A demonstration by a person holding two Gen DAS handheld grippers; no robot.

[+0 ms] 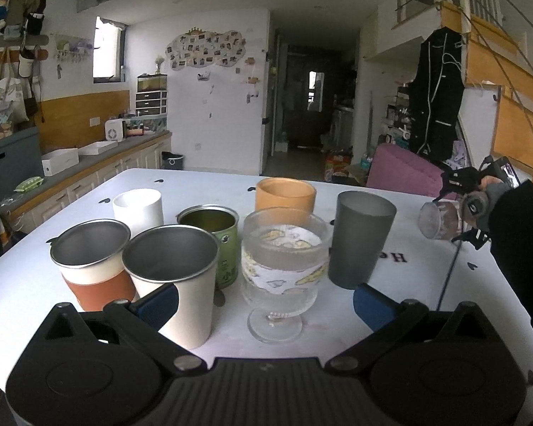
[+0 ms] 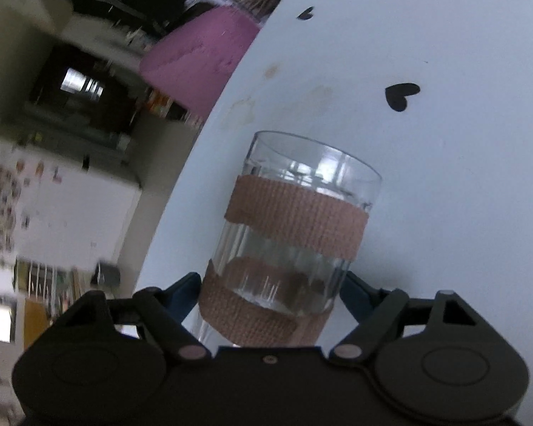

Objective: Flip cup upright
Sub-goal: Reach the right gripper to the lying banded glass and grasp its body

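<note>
1. My right claw is pinching the clear ribbed drinking glass wrapped in two brown fabric bands, one blue pad on each side of its lower band.
2. From the left wrist view the glass is in the air, tipped on its side near the right edge of the white tabletop with black heart marks; I judge the flip is midway.
3. My left claw hangs spread and grips nothing, facing the cluster of upright cups.
4. Next, I'd finish the wrist roll until the mouth faces up, lower the base flat onto bare tabletop, then release.

Cup cluster before left tongs
</note>
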